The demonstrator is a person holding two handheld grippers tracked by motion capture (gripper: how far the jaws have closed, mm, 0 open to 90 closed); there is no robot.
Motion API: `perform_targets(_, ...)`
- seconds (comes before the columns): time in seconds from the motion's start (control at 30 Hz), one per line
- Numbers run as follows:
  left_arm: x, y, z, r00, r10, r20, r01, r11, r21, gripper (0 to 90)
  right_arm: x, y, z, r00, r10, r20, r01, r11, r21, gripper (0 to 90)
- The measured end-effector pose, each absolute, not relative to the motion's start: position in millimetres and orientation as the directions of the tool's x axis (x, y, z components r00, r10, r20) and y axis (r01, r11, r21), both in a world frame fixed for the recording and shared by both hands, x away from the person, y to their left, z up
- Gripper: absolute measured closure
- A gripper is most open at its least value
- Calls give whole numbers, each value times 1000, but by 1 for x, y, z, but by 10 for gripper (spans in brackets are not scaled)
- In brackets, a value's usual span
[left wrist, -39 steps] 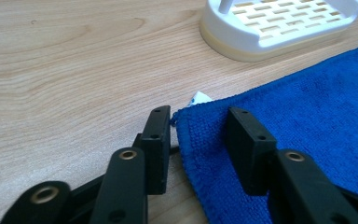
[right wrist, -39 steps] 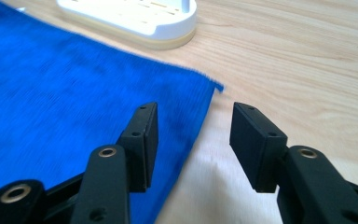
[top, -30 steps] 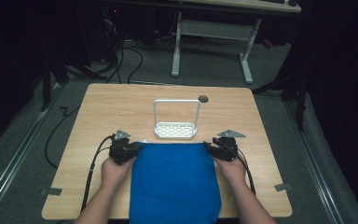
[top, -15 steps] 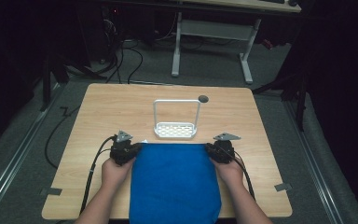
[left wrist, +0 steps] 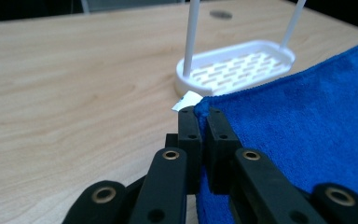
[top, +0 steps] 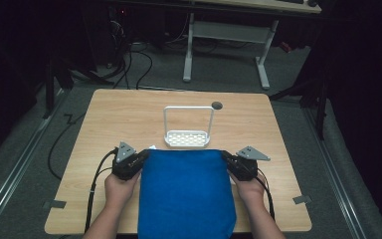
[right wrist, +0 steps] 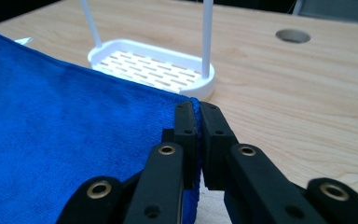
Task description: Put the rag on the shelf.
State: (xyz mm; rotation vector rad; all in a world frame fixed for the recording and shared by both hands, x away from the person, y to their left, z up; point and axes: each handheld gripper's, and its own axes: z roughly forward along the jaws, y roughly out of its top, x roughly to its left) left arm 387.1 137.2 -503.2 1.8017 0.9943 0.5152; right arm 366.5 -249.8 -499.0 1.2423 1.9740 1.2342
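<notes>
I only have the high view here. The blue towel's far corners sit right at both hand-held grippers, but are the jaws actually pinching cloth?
Observer: Yes on the left. The left gripper view shows the left hand-held gripper with its jaws closed on the blue towel, the corner bunched between the tips.
Operator: And the right one?
Observer: Same. In the right gripper view the right hand-held gripper pinches the other far corner, the hem squeezed between its jaws.
Operator: Is that white rack touching the towel edge?
Observer: I cannot tell. The left gripper view shows the white rack just behind the hem, and a small white tag poking out at that corner.
</notes>
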Motion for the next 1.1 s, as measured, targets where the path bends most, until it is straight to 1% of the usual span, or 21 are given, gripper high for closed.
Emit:
perform_targets(0.23,375,137,-491,564,824,-53,331,-167,929,863,359,-253,-489,-463,885,53,386,148,910,868)
perform_targets(0.67,355,139,-463,568,822,-36,218,-108,970,863,342,-255,-456,-485,873,56,277,92,956,868)
perform_targets(1.1,332,140,-432,585,811,-12,88,-50,995,863,318,-246,-423,-511,859,-2,145,89,985,868)
